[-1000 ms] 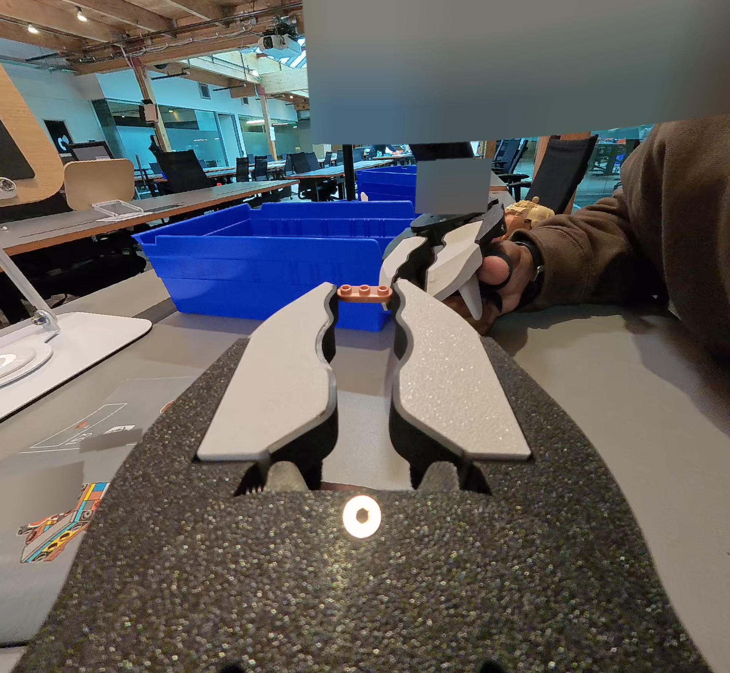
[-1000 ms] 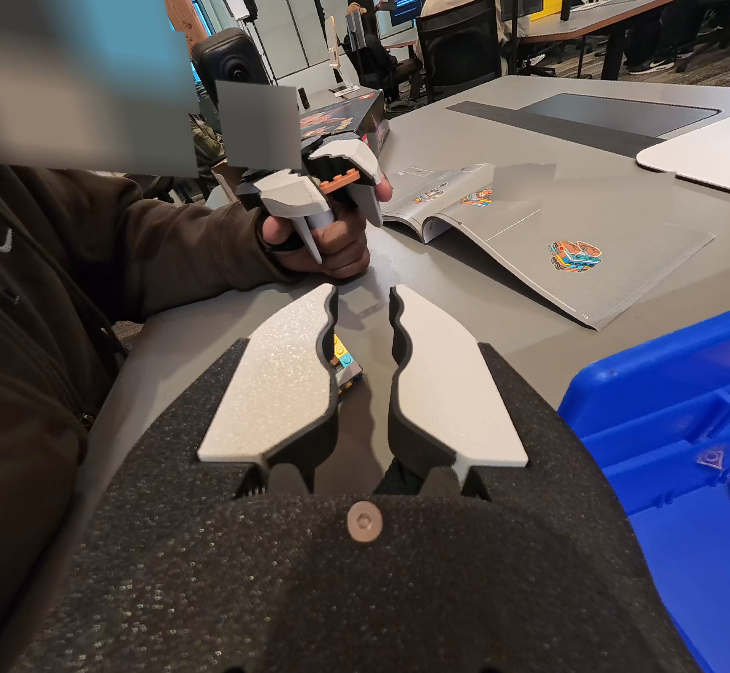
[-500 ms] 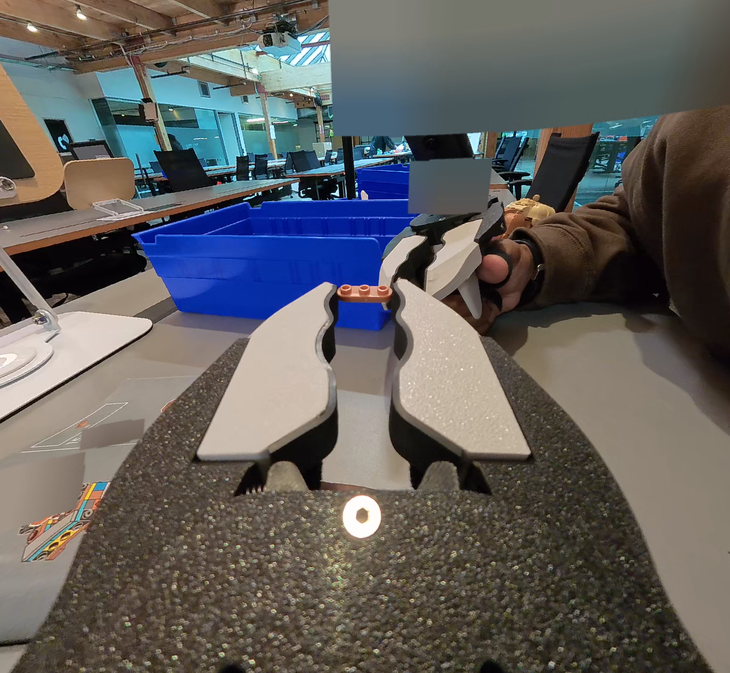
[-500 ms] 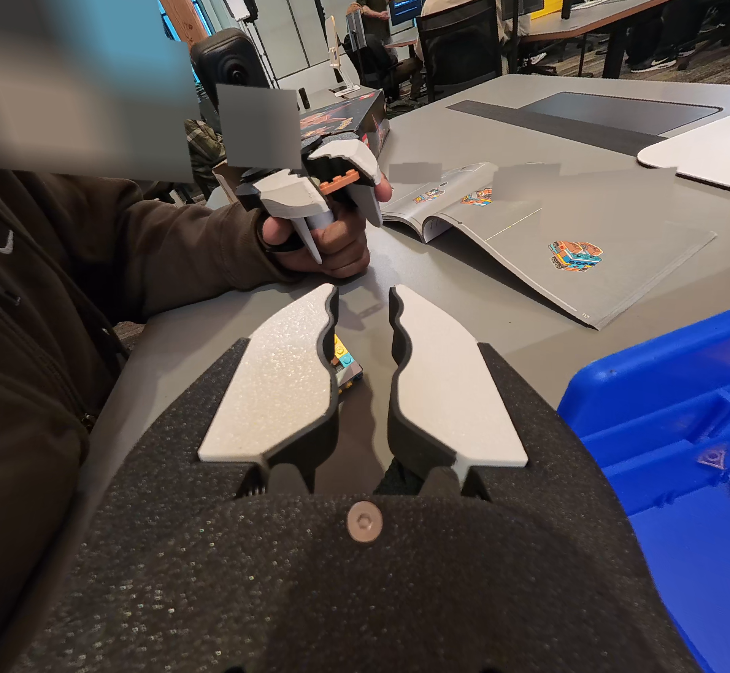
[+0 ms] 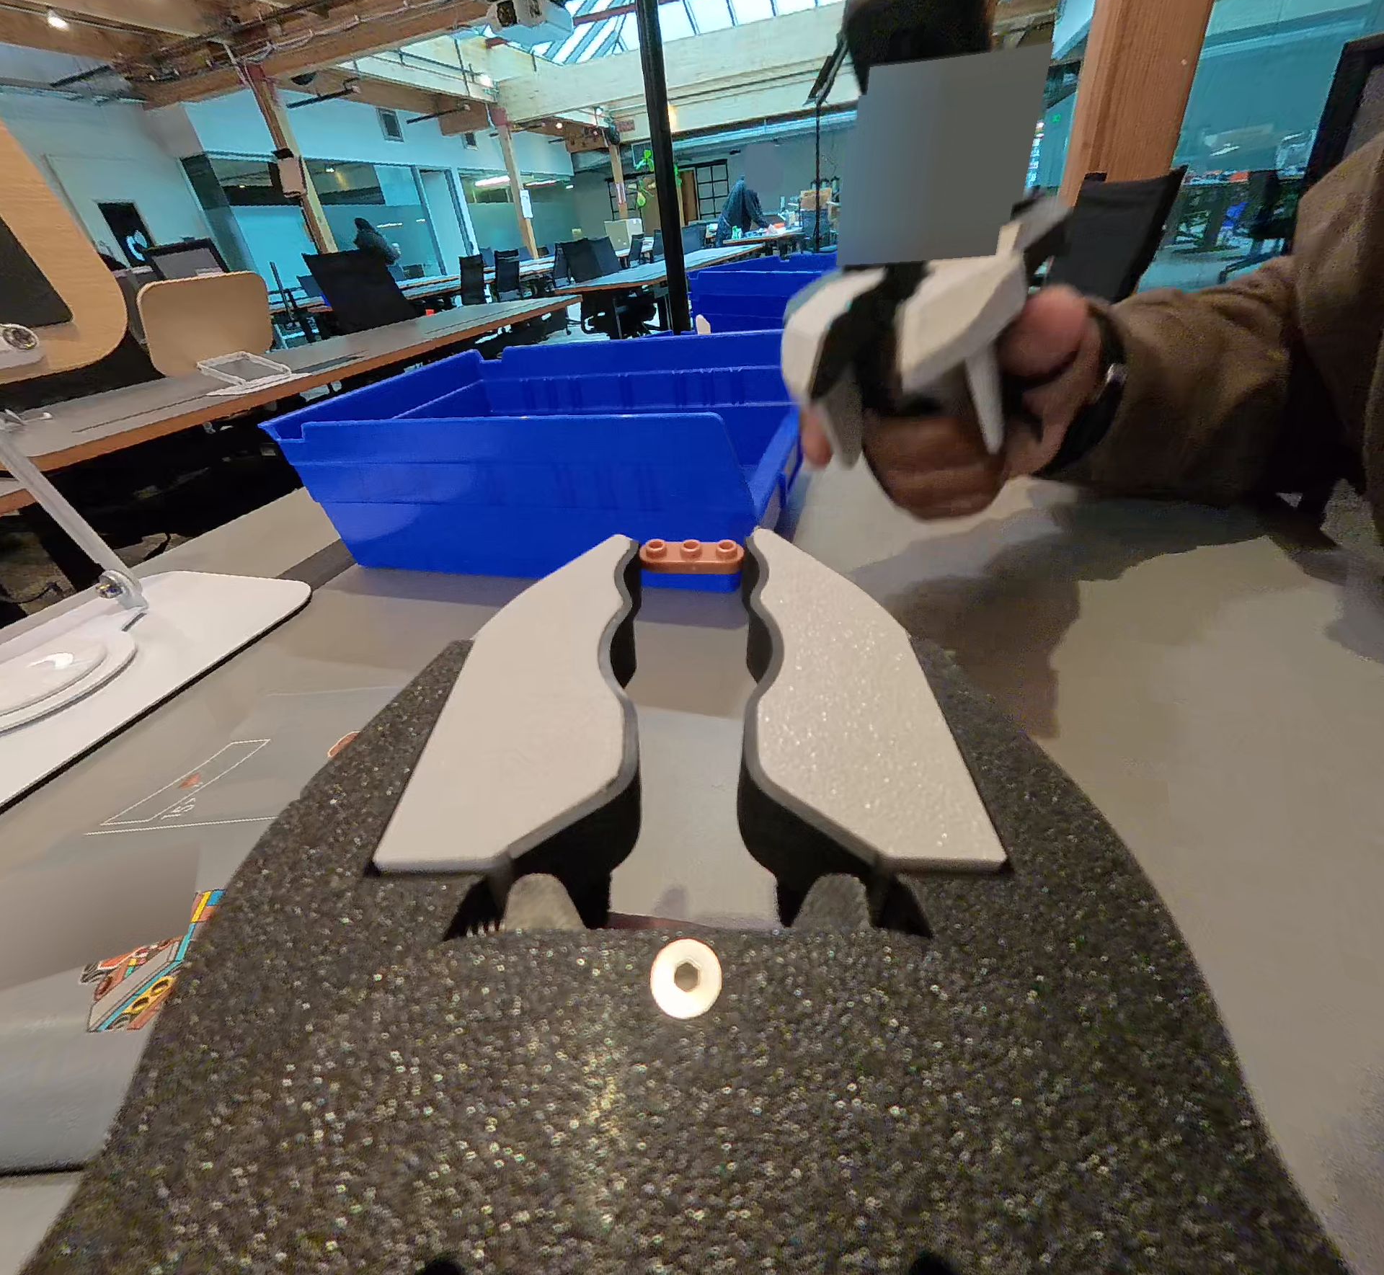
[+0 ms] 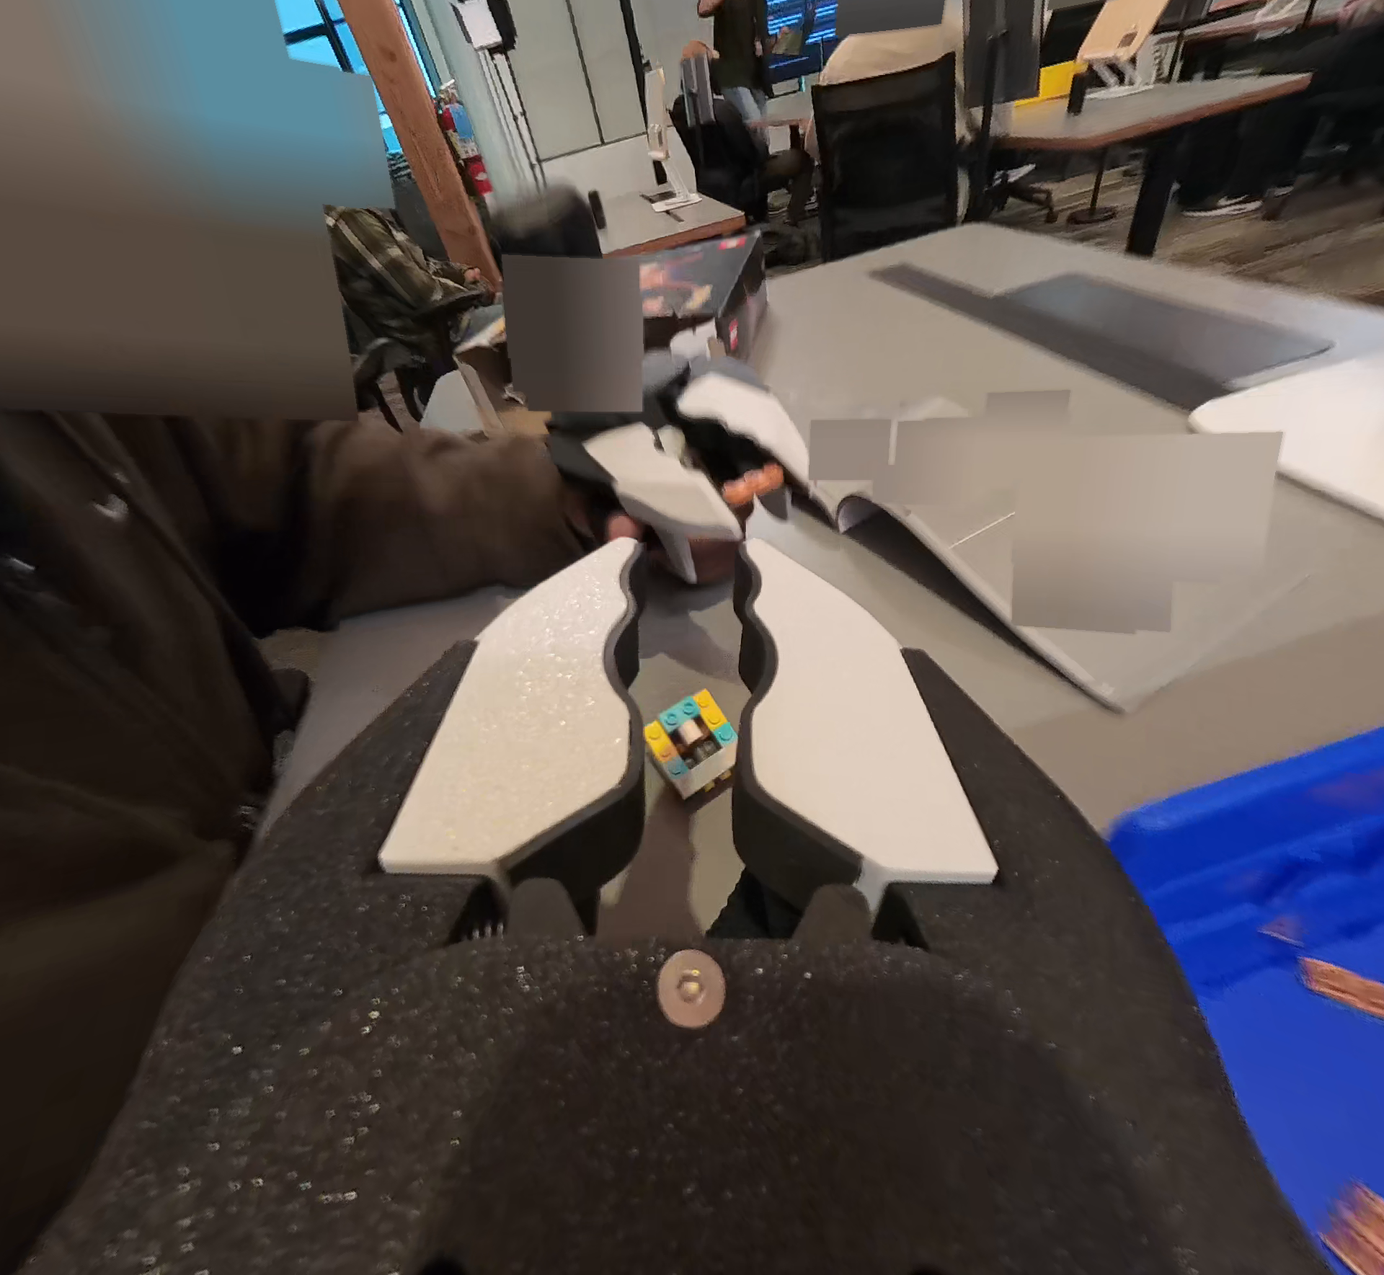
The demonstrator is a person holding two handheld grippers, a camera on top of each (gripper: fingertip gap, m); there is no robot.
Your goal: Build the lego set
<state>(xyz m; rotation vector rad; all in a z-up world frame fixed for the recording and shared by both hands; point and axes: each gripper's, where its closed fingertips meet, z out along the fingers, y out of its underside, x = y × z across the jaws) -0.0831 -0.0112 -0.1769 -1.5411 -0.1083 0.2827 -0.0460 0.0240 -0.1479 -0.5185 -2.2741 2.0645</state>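
Note:
My left gripper (image 5: 690, 550) is shut on a small brown three-stud plate (image 5: 690, 555), held flat at its fingertips above the grey table (image 5: 1123, 752). It also shows in the right wrist view (image 6: 738, 490), blurred, with the brown plate (image 6: 753, 486). My right gripper (image 6: 689, 550) is open and empty, held above the table. A small yellow, teal and white lego assembly (image 6: 690, 741) stands on the table below the gap between its fingers. The right gripper also shows raised at the upper right of the left wrist view (image 5: 899, 355).
A blue bin (image 5: 539, 445) stands just beyond the left gripper; it also shows in the right wrist view (image 6: 1273, 939), holding loose brown pieces. An open instruction booklet (image 6: 1048, 602) and a dark lego box (image 6: 704, 295) lie farther off. A white lamp base (image 5: 135, 640) is at the left. Left tips to right tips: about 7 cm.
My right gripper has lifted off the table, so the small assembly now shows whole between its fingers. My left gripper still holds the brown plate in about the same place.

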